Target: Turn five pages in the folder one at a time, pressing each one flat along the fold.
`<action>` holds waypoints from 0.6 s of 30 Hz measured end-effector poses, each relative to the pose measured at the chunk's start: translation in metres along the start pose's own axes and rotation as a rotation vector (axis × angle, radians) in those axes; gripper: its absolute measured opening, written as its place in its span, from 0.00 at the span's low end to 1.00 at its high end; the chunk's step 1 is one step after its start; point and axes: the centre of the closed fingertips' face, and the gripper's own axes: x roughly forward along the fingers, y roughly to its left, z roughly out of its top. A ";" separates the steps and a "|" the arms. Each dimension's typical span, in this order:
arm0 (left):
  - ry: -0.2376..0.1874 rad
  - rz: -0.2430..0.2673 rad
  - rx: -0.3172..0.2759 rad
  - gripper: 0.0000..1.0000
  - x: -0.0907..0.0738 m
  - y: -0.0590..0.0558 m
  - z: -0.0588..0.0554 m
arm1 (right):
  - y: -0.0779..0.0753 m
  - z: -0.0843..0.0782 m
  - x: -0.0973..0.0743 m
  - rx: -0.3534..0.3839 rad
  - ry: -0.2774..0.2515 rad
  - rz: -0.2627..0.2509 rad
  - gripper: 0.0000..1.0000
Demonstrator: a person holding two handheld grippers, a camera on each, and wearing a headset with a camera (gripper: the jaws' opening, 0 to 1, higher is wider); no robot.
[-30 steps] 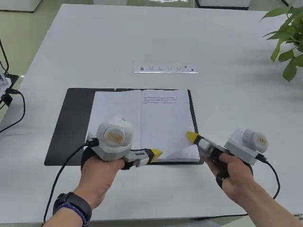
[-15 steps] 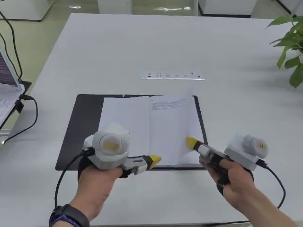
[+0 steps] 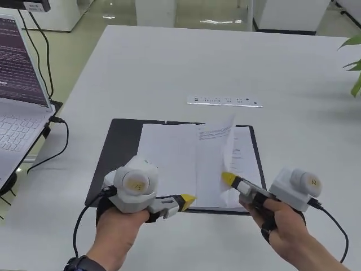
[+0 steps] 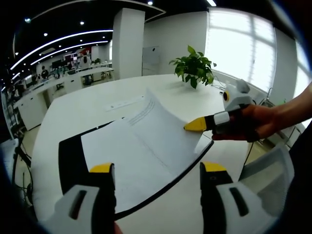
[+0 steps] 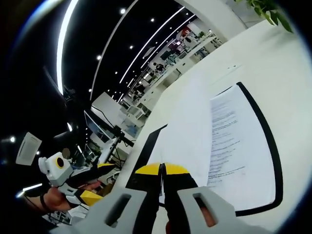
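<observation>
Matt black finish noted on folder cover [image 3: 110, 164]; thin white matt paper seen in pages [image 3: 169, 161]; smooth pale matt surface seen on table [image 3: 169, 62].

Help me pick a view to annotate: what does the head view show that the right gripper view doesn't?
Head view adds: the person's right hand around the right gripper. Right gripper view adds: ceiling light strips and its jaws shut on the lifted white paper page. Both: the open black folder and the left gripper.
</observation>
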 end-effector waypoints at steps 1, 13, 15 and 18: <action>-0.005 0.008 -0.008 0.71 -0.003 0.003 0.000 | 0.004 -0.001 0.003 -0.004 0.006 0.005 0.00; -0.020 0.047 -0.040 0.71 -0.024 0.019 -0.011 | 0.033 -0.011 0.031 -0.025 0.041 0.060 0.00; -0.023 0.058 -0.046 0.72 -0.028 0.024 -0.013 | 0.037 -0.014 0.035 -0.028 0.047 0.067 0.00; -0.030 0.079 -0.066 0.72 -0.035 0.034 -0.018 | 0.041 -0.019 0.041 -0.028 0.056 0.075 0.00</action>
